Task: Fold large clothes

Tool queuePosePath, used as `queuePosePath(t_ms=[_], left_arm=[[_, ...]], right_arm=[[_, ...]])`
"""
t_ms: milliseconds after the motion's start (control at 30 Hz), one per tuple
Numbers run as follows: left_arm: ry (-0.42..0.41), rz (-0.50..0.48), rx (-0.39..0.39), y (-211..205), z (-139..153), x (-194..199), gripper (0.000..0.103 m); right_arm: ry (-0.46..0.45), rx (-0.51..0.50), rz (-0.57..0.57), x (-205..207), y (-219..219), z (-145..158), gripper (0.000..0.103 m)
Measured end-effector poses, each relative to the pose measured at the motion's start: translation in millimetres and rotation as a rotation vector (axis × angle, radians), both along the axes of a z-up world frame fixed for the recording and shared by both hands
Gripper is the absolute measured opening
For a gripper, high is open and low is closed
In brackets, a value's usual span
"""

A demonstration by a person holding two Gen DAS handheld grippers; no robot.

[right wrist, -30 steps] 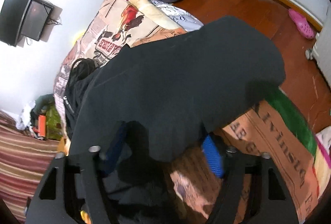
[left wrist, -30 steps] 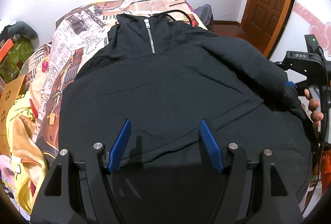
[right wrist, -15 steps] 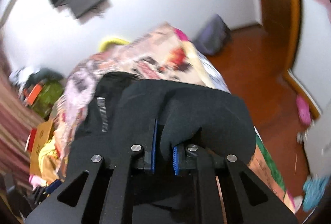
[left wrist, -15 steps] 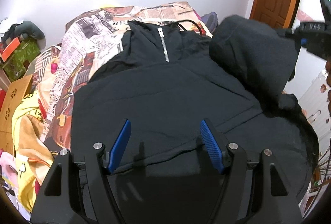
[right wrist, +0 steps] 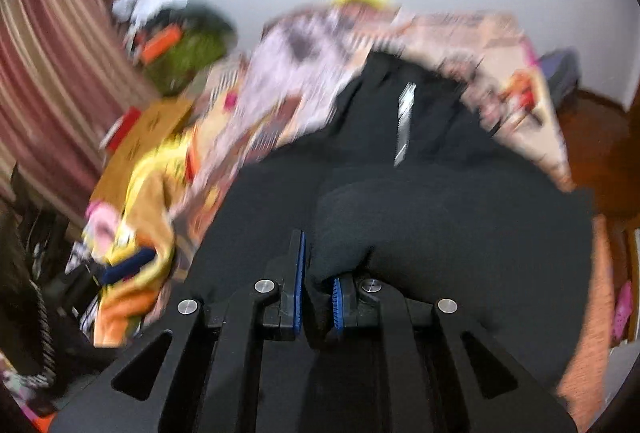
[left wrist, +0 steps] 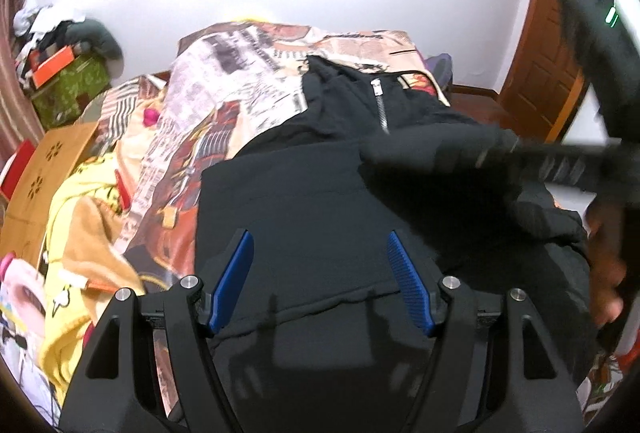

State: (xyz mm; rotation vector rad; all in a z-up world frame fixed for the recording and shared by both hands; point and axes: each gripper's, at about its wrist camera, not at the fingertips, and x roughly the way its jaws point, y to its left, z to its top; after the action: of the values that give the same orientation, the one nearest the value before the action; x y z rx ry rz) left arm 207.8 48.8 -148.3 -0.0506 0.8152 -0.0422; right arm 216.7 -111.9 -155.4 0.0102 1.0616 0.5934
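A large black zip-neck jacket [left wrist: 304, 217] lies spread on the bed, collar and silver zip [left wrist: 379, 105] at the far end. My left gripper [left wrist: 320, 273] is open and empty, hovering over the jacket's lower body near the hem seam. My right gripper [right wrist: 318, 273] is shut on the jacket's black sleeve [right wrist: 400, 217] and holds it above the jacket's body. In the left wrist view the right gripper's black body [left wrist: 600, 81] shows blurred at the right, with the sleeve [left wrist: 440, 157] hanging across the jacket's chest.
The bed has a newspaper-print cover [left wrist: 240, 73]. Yellow and orange bedding [left wrist: 80, 225] is piled at the left, with a wooden board [left wrist: 48, 161] and a green box [left wrist: 68, 89] beyond. A wooden door [left wrist: 560, 45] stands at the right.
My right gripper has carried the sleeve leftward and over the jacket's body. The left gripper has shifted slightly and stayed open.
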Motion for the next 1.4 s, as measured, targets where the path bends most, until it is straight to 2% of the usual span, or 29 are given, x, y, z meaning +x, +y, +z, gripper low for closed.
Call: queuePosePath(t_ms=[167,300,433,667,767,833,933,1133,1267,1400], left_arm=[[0.016,0.024,-0.01,16,-10,-10,0.068],[0.041,0.027,-0.021,22,-18,-14,0.068],[0.043,0.012,-0.013,20,-17,-15,0.068],[0.0,-0.038,0.022,1,2,-5,0.068],[-0.013,-0.07,0.041,-12,9,3,0.068],[-0.018,-0.105,0.05,-26,12,9,0.07],[-0.017,-0.15,0.07,-48,12,19,0.071],[0.031,-0.25,0.139,-93,-7,39,0.071],[0.096,-0.29,0.123,-111,-22,56,0.071],[0.143,-0.304,0.117,-126,-35,72,0.071]], right_arm=[[0.088,-0.072,0.036,-9,17,-26,0.014],[0.133,-0.112,0.045,-11,15,-27,0.015],[0.209,-0.07,0.069,-16,10,-20,0.033],[0.073,-0.048,0.046,-32,-24,20,0.035],[0.006,-0.048,-0.02,-32,-52,36,0.039],[-0.041,-0.061,-0.067,-31,-69,42,0.045],[-0.082,-0.099,-0.137,-27,-94,46,0.047],[-0.078,-0.151,-0.286,-20,-149,35,0.047],[-0.045,-0.193,-0.339,-19,-171,17,0.047],[-0.005,-0.217,-0.344,-20,-178,-3,0.047]])
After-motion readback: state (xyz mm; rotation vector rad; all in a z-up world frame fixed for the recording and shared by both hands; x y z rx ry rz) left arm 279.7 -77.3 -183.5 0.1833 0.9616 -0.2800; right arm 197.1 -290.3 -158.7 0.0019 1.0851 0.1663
